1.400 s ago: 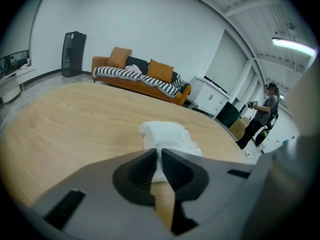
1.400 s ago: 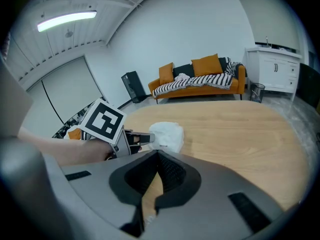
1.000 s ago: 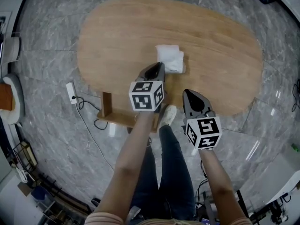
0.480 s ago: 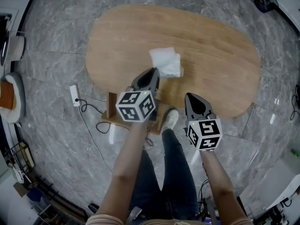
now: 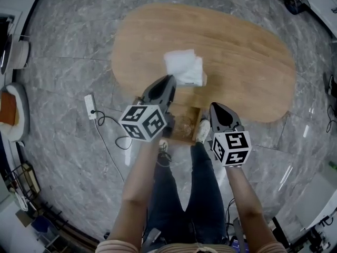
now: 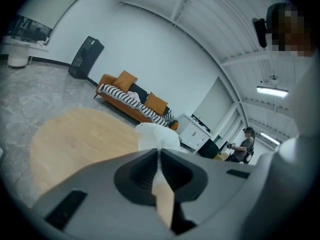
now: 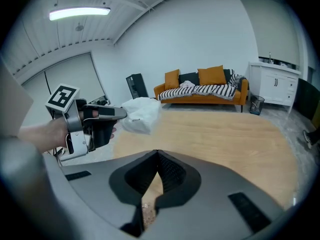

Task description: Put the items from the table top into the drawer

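The left gripper (image 5: 168, 79) was seen clenched on a fold of the white bag (image 5: 184, 67). In the left gripper view the film came straight out of the closed tips. The bag was found over the near part of the worktop (image 5: 247, 46), close to the front edge. Whether its far end was resting on the wood could not be told. The right gripper (image 5: 215, 106) was shut on nothing and was held to the right of the bag, apart from it.

Step judged: the bag being carried to the drawer. A wooden box-like part (image 5: 184, 123) was seen under the front edge, between the grippers. It was taken to be the drawer, pulled out, though this could not be confirmed. The pinch should be held firm, since thin film is likely to slip. The bag should be brought back over the edge, lowered inside the box, and only then let go. Sag and swing were expected from a soft bag, so a slow move was advised.

The curved front edge was placed right above the box, so little room was left there. A shoe (image 5: 202, 130) was seen just beside the box. A power strip (image 5: 90, 105) was noted on the floor at left, well apart.
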Demonstrator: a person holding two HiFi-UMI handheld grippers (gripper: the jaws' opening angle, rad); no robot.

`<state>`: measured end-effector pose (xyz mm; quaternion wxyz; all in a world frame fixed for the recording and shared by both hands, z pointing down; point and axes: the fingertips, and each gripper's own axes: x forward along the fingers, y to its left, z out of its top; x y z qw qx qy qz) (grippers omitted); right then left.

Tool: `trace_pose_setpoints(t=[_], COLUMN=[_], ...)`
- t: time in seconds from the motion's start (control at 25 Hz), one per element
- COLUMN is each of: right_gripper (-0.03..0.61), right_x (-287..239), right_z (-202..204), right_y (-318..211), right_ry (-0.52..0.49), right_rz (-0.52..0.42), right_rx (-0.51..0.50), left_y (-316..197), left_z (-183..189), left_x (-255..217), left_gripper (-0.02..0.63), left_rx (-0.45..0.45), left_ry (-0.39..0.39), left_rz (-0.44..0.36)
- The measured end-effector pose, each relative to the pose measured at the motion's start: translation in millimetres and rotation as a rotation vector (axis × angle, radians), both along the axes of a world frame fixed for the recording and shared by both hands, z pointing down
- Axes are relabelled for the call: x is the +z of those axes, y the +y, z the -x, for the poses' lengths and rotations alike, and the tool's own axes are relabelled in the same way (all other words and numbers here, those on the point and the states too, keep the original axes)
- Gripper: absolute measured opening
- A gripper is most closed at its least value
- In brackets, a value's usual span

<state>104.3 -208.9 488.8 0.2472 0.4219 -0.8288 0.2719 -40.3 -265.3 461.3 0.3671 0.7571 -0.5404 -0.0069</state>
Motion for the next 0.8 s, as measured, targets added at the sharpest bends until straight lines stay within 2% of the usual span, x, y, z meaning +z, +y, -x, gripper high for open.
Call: trace_pose_setpoints(t=[0.24,0.48,0.8], right_gripper=[0.0,0.0,0.0], right_x=[-8,-2,21], right_z=[57,110,147], right_y=[38,83,141], right_ry=[0.004,0.012,0.044], right_rz=[-0.011,-0.005,0.039], right_rx=[0.013,0.025,0.049], left_y=[50,103,164], left_z=[58,110,147], left_x=[-8,8,50], left_gripper=[0.028,0.028,0.028], left_rx=[0.039,0.064,0.108], left_ry=[0.008,0.016,0.014], left_rz=[-0.001,0.027,0.099])
